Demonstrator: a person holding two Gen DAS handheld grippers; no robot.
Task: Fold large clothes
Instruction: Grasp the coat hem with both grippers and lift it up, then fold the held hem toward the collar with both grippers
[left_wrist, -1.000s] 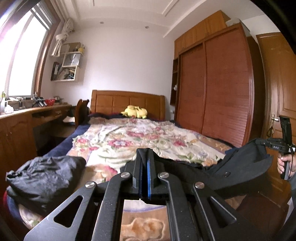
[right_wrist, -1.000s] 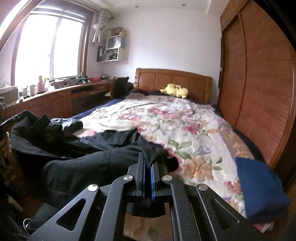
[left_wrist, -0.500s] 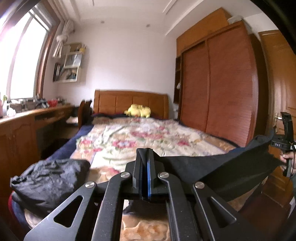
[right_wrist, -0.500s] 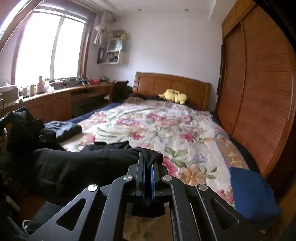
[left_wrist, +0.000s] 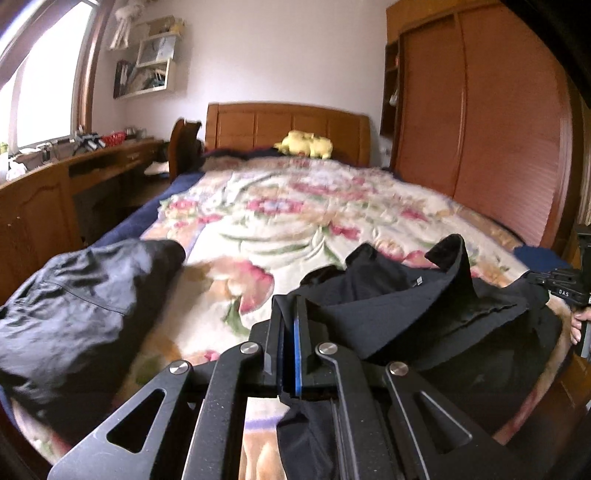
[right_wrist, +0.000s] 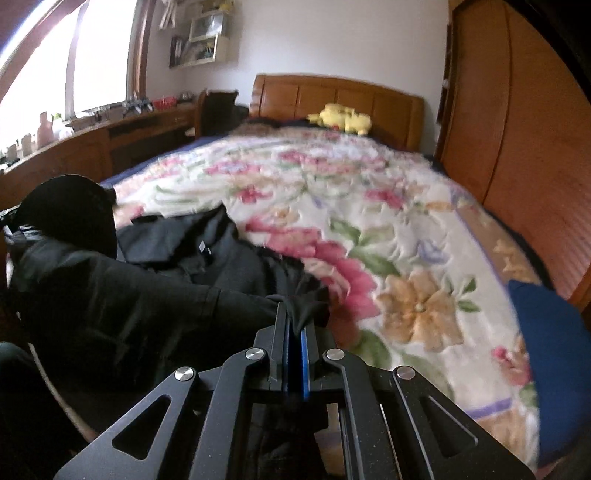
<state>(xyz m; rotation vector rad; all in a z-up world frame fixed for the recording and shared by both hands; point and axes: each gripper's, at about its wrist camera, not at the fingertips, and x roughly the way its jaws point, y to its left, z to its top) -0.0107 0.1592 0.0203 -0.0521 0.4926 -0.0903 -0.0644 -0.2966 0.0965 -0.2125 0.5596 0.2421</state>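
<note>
At the bed's foot edge, the left tool (left_wrist: 291, 328) and right tool (right_wrist: 295, 328) are each clamped on the black garment (left_wrist: 424, 314), likely to spread it flat on the floral quilt (right_wrist: 332, 192) for folding. Beyond, a yellow plush toy (left_wrist: 306, 144) sits by the headboard.

1. Left gripper (left_wrist: 291, 314): matt black, finely grained arms with bright metal pivot pins; a blue pad lines one finger.
2. Black garment (left_wrist: 424, 314), clamped at its tip: matt, smooth woven cloth.
3. Second dark garment (left_wrist: 77, 306), to its left: faintly shiny, crinkled fabric.
4. Floral bedspread (left_wrist: 295, 218), ahead: soft quilted cloth.
5. Headboard (left_wrist: 288, 125) and wardrobe (left_wrist: 498, 110), beyond: glossy varnished wood.
</note>
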